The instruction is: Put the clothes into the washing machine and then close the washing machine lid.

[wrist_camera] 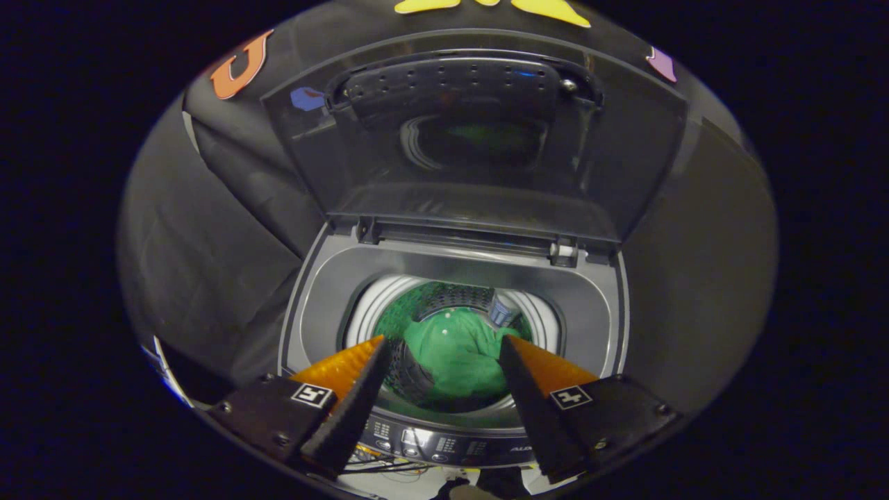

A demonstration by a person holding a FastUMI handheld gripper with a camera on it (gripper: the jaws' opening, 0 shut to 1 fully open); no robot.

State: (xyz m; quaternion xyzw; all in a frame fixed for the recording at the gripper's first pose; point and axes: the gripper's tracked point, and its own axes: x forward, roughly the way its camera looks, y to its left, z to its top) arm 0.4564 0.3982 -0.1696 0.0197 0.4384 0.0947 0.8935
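We see our gripper (pixel 442 347) wide open over the washer (pixel 458 278), holding nothing. The green cloth (pixel 458 354) lies bunched in the drum (pixel 417 312), between our fingers. The lid (pixel 472 139) stands up behind, leaving the hole open.

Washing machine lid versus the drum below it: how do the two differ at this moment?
The lid stands raised and tilted back, a dark translucent panel; the drum is a round perforated metal tub, open upward. The lid holds nothing; the drum holds the green garment. The gripper hangs open above the drum, fingers apart, empty. Both belong to one machine.
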